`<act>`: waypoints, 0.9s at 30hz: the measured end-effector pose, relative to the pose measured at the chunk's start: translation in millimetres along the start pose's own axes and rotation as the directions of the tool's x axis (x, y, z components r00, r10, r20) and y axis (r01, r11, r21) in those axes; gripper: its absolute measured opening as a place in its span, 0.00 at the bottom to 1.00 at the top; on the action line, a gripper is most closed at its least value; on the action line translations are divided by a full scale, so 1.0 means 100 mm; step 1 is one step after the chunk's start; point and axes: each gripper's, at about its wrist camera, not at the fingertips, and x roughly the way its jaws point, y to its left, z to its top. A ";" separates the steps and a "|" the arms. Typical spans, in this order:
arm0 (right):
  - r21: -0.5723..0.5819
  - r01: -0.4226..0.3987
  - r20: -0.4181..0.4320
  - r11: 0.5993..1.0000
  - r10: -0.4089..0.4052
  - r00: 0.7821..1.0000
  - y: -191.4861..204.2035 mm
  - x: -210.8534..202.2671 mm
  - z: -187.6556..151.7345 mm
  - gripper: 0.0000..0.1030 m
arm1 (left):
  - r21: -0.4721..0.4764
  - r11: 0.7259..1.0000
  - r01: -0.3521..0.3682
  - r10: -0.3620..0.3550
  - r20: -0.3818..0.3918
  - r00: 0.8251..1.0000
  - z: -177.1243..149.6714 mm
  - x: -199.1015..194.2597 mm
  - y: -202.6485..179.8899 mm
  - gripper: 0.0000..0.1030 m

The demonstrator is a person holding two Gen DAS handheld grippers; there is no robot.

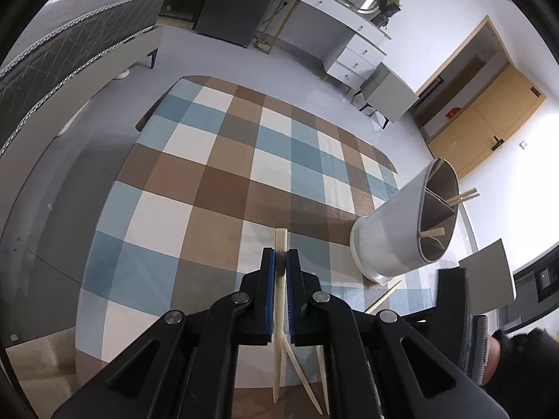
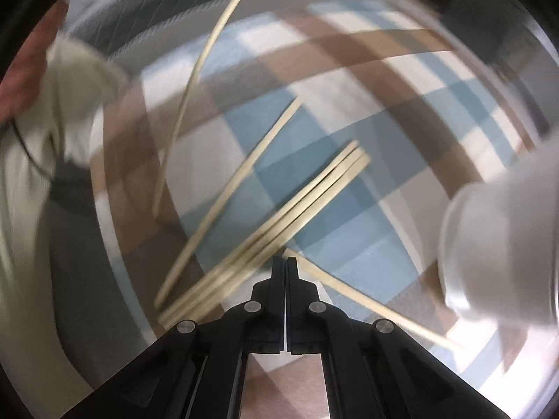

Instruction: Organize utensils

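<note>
My left gripper is shut on a small bundle of pale wooden chopsticks. Their square ends stick out past the blue pads and their thin ends splay below. To its right a white divided holder stands on the checked tablecloth with a few chopsticks in it. The right wrist view is blurred. There my right gripper points down at the cloth with its jaws together. Several loose chopsticks lie just ahead of it. One single chopstick starts beside the right fingertip, and nothing shows between the jaws. The holder is at the right.
A long chopstick arcs across the upper left of the right wrist view. A person's pale clothing fills that view's left edge. Around the table are a grey bed, a white desk and a wooden door.
</note>
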 end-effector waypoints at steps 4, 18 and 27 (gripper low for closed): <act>0.173 -0.014 0.145 0.985 -0.011 0.989 -0.08 -0.32 -0.13 0.00 | 0.031 0.999 -0.006 0.006 0.012 1.000 -0.03 -0.07 -0.10 0.01; -0.205 0.083 -0.092 0.975 -0.104 0.990 0.08 0.06 0.07 0.29 | 0.006 1.000 -0.026 0.026 0.001 1.000 -0.09 -0.10 -0.02 0.01; -0.246 -0.016 -0.200 0.969 -0.035 0.979 -0.01 0.26 0.29 0.29 | 0.002 1.000 -0.011 0.011 -0.009 1.000 0.02 -0.02 0.05 0.01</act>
